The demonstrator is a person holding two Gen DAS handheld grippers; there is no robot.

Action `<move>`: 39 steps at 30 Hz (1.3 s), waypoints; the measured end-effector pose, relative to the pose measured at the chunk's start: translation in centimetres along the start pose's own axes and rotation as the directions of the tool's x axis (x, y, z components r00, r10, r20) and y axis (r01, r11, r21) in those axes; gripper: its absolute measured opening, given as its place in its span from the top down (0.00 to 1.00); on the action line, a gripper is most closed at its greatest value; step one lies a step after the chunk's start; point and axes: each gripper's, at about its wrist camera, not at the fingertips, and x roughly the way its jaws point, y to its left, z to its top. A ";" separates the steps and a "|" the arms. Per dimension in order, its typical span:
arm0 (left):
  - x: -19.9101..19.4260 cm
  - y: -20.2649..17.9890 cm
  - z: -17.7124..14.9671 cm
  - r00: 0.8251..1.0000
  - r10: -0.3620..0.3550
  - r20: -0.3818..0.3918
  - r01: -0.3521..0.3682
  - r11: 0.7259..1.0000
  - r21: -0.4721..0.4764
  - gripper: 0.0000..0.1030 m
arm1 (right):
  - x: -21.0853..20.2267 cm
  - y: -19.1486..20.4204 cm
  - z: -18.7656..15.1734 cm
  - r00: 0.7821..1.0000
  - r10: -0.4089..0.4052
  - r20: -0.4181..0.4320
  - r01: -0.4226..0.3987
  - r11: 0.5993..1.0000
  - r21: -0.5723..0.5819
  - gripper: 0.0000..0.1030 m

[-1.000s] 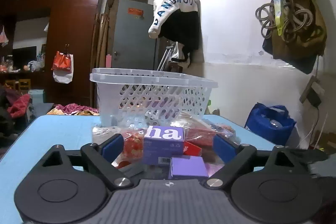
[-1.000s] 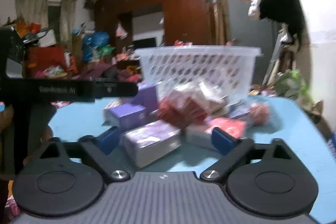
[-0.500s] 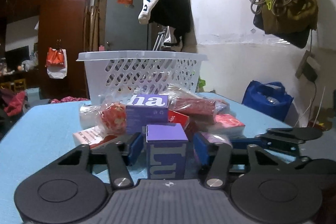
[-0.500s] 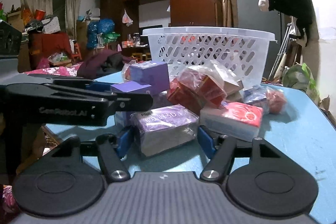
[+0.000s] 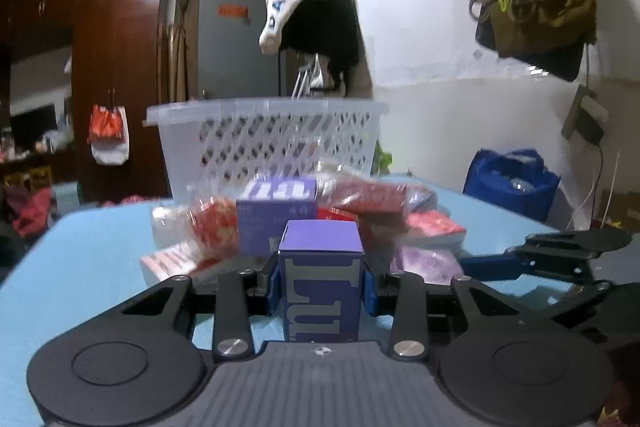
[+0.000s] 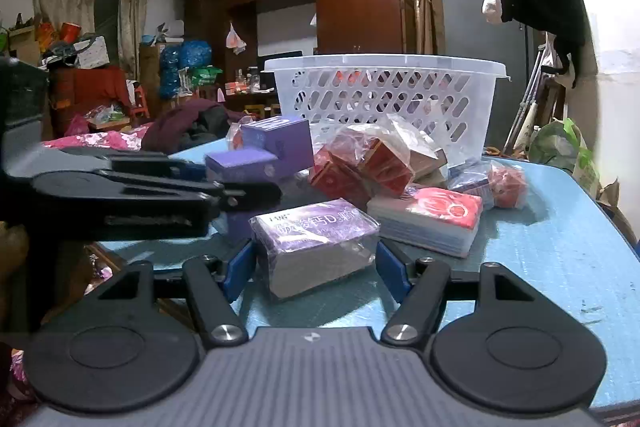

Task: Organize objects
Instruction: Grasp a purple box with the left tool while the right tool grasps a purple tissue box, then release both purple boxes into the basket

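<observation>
The left gripper point(image 5: 323, 285) is pinching a small purple box point(image 5: 322, 285) upright between closed-in fingers point(image 5: 275, 283). The right gripper point(image 6: 316, 267) is straddling a wrapped purple box point(image 6: 316, 243) lying on the blue surface point(image 6: 560, 247), fingers point(image 6: 390, 269) apart, near its sides.

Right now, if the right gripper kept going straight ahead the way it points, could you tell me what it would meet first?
The right gripper already straddles the shrink-wrapped purple box, so that box comes first. Behind it lie the red-and-white flat packet and, farther on, the white basket; exact depth is unclear.
</observation>
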 end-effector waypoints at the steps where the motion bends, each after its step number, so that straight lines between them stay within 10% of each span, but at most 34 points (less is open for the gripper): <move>1: -0.4 0.0 0.1 1.000 -0.004 0.013 0.004 1.000 0.000 0.60 | -0.1 0.0 0.0 1.000 -0.001 0.001 0.001 1.000 0.000 0.33; 10: -2.5 2.2 2.9 0.994 -0.020 0.104 0.026 0.998 -0.065 0.60 | -3.2 -0.6 2.1 0.995 -0.010 0.098 0.009 1.000 0.005 0.34; 16: 0.8 5.7 10.8 0.989 -0.037 0.140 0.053 0.992 -0.116 0.60 | -1.3 -3.6 10.4 0.985 -0.038 0.171 0.039 0.999 0.001 0.34; 22: 9.9 9.0 17.6 1.000 0.021 0.021 -0.017 0.980 -0.197 0.60 | 7.4 -6.2 19.3 0.992 -0.077 0.100 0.079 0.997 -0.014 0.34; 29: 15.0 10.3 17.1 0.994 0.061 -0.087 -0.079 0.973 -0.216 0.59 | 12.0 -7.3 19.5 0.991 -0.137 -0.002 0.137 0.989 -0.051 0.33; 33: 15.0 10.0 16.3 0.989 0.083 -0.124 -0.107 0.975 -0.197 0.04 | 12.0 -6.9 18.2 0.989 -0.139 -0.059 0.133 0.987 -0.088 0.12; 39: 5.3 7.9 12.1 0.995 0.092 0.045 -0.083 0.982 -0.170 0.03 | 4.2 -5.4 13.0 0.993 -0.105 0.045 0.109 0.989 -0.098 0.00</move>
